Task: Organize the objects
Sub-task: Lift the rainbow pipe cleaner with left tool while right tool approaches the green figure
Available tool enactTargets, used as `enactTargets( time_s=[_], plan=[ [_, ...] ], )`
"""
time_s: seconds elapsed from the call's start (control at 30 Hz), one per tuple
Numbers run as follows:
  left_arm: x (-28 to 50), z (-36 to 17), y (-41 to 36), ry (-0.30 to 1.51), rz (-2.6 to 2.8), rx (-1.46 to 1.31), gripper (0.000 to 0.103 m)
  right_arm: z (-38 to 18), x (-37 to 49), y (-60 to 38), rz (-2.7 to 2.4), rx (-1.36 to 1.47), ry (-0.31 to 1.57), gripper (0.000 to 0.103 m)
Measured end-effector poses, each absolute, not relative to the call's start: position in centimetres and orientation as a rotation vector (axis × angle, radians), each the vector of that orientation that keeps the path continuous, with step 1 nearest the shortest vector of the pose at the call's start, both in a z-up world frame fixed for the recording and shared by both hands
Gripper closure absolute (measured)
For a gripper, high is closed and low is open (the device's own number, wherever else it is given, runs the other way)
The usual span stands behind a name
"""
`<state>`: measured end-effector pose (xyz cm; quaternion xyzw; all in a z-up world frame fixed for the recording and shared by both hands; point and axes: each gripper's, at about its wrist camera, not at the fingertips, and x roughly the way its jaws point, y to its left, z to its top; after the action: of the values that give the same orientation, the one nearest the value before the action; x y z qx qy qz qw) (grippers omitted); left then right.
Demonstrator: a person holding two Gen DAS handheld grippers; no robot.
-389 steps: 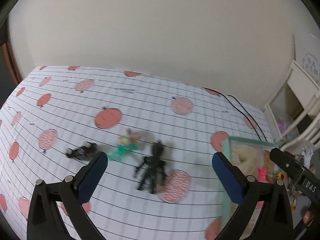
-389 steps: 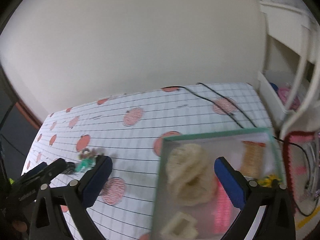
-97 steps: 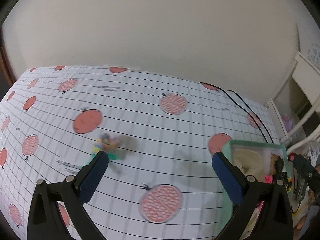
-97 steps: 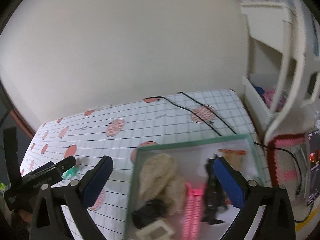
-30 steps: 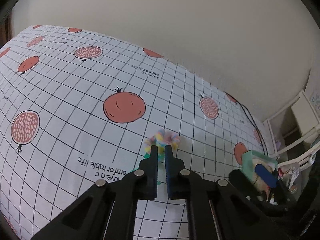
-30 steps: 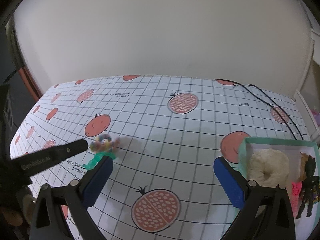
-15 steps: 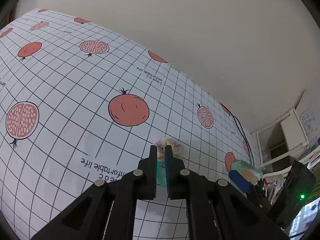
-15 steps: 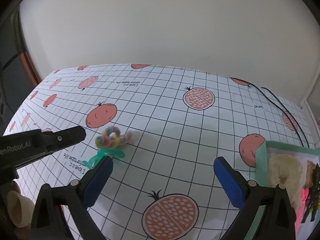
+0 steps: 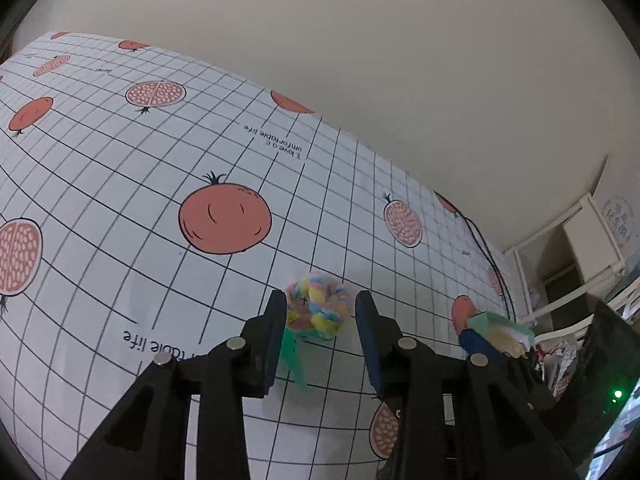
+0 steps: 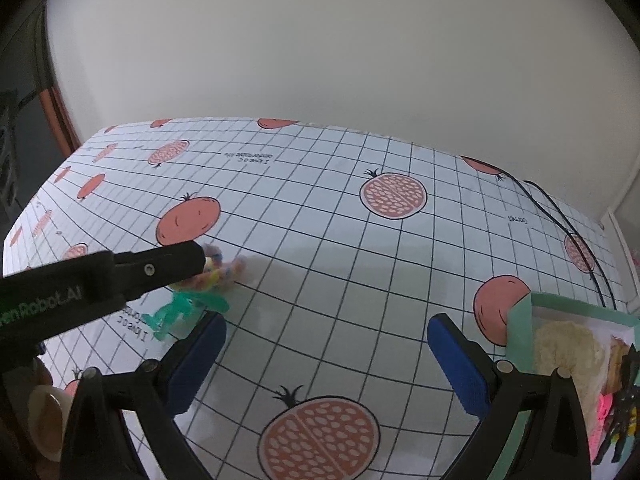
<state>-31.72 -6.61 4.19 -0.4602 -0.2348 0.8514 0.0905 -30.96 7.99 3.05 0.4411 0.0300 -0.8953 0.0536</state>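
Note:
A small toy [image 9: 320,314] with a pastel rainbow pom-pom head and a green body [image 10: 180,306] lies on the pomegranate-print cloth [image 9: 120,200]. My left gripper [image 9: 319,299] straddles it and its jaws are opening; the head sits between the pads, with a gap on the right side. In the right wrist view the left gripper [image 10: 200,258] reaches in from the left over the toy. My right gripper [image 10: 326,330] hovers open above bare cloth, holding nothing. The green box [image 10: 520,312] stands at the right.
The box holds a cream fluffy item [image 10: 564,348], a black figure [image 10: 626,400] and a pink piece [image 10: 600,420]. A black cable [image 10: 560,208] runs along the cloth's far right. White shelving [image 9: 580,248] stands beyond the table's right edge.
The left jaws, shut around the toy's green body half a second ago, have parted. The toy's head now sits between them. The right gripper has sunk slightly towards the cloth.

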Motion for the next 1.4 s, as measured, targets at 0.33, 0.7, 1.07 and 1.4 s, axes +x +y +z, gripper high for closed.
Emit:
enactTargets(
  time_s=[0.33,0.7,1.07,1.4],
  plan=[
    [-32.0,3.6,-6.6,-0.687,2.538,-1.384,0.092,2.7,-31.6,8.0,-2.702,1.341,0.098,0.001],
    [-31.7,4.0,-8.8,-0.861,2.507,-1.342,0.094,2.5,-31.9,5.8,-2.674,1.322,0.127,0.001],
    [-31.4,3.9,-12.3,-1.011,2.503,-1.313,0.094,1.2,-32.6,2.5,-2.619,1.327,0.172,0.001],
    [-31.1,2.5,-15.2,-1.128,2.495,-1.36,0.094,1.0,-32.9,-0.5,-2.567,1.296,0.172,0.003]
  ],
)
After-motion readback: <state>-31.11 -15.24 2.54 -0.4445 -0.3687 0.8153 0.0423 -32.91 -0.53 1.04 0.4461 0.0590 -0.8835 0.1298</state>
